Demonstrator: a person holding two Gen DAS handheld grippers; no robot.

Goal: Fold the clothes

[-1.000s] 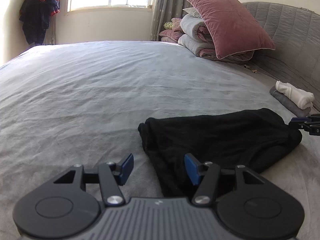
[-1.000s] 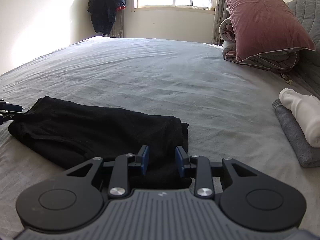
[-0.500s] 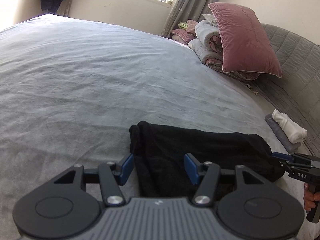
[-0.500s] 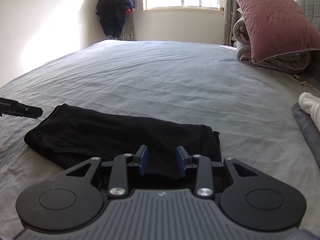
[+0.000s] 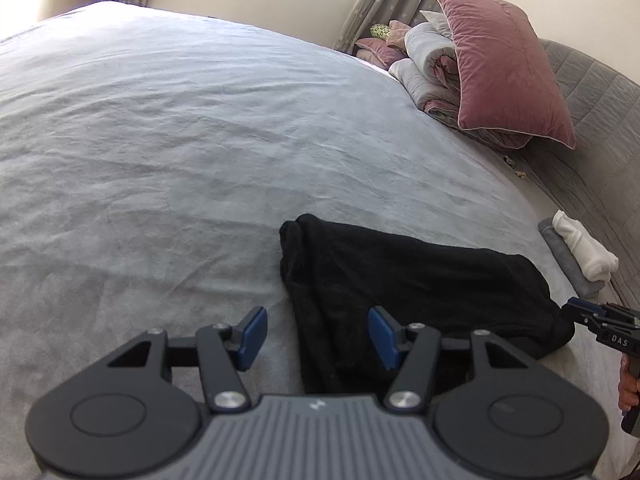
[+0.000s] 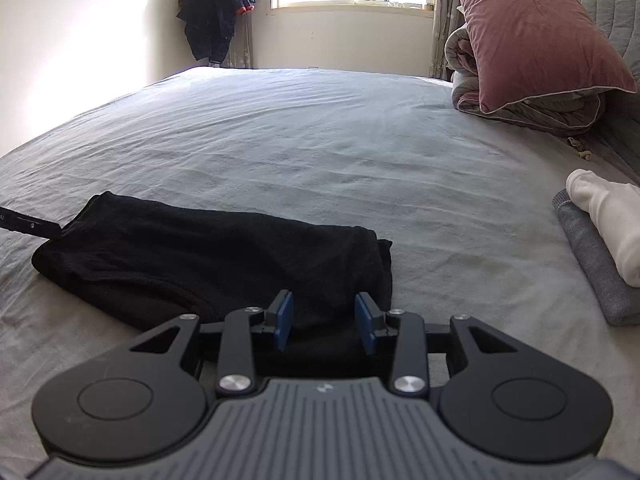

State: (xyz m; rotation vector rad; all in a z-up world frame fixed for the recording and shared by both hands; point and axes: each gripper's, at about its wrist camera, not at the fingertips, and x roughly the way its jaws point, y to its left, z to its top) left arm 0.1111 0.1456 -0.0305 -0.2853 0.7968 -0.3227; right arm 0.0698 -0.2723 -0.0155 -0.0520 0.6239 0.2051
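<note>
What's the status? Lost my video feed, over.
Left gripper open at black garment's left end. Right gripper open at its right end. Garment folded on bed, nothing gripped. Nothing in the way.

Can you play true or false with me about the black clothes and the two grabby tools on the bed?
1. The black garment lies folded on the grey bed sheet. True.
2. The left tool is clamped shut on the garment. False: its blue pads stand wide apart, open at the garment's edge.
3. The right tool is open above the garment's end. True.
4. The pink pillow lies flat in the middle of the bed. False: it leans on the rolled quilt by the headboard.
5. A white folded item rests on a grey one. True.
</note>
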